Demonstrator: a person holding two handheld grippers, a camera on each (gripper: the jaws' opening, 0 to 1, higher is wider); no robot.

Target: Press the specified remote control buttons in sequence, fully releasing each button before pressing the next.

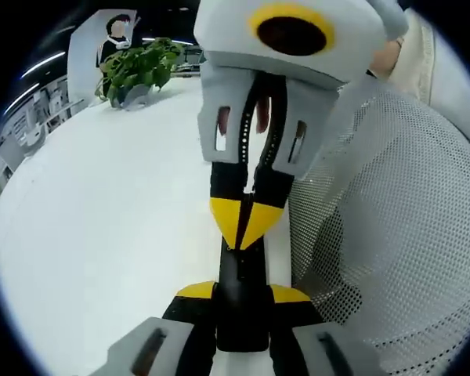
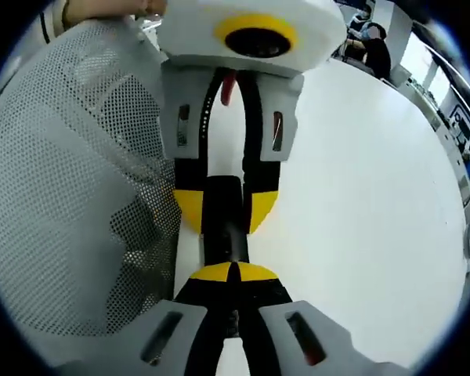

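A slim black remote control lies lengthwise between the yellow-tipped jaws of my left gripper, which is shut on it from both sides. My right gripper comes in from the opposite side, its jaws shut. Its joined yellow tips rest on the remote's upper face. In the right gripper view the right gripper rises from the bottom, tips together against the remote. Beyond it the left gripper clamps the remote. The buttons are hidden under the tips.
Everything hangs over a white table. A potted green plant stands at its far edge. A grey mesh chair back rises close beside the grippers. A person's hand holds the left gripper. Seated people are far behind.
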